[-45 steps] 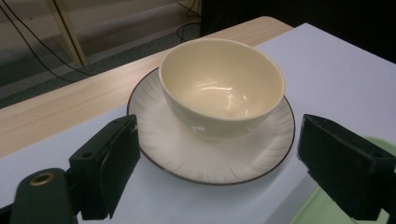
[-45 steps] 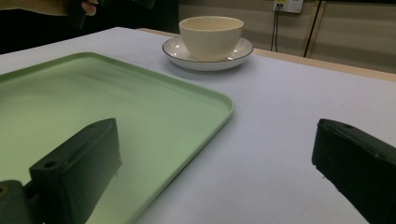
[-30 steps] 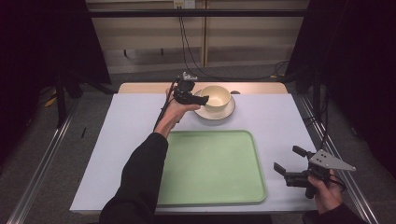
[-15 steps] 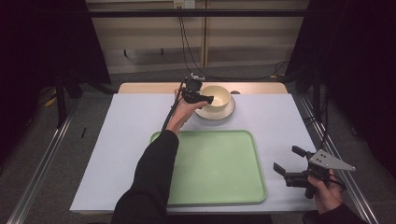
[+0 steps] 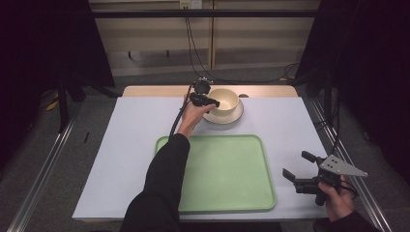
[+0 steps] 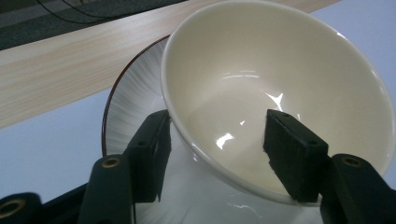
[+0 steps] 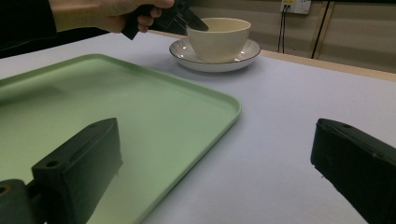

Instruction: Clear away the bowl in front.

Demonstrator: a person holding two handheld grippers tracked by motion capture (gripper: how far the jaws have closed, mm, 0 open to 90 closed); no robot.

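Astride bowl rim, left gripper fingers closing

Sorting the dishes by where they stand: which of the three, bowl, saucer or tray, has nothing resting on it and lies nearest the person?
The green tray. It is bare and nearest the person, while the cream bowl sits on the saucer at the table's far edge.
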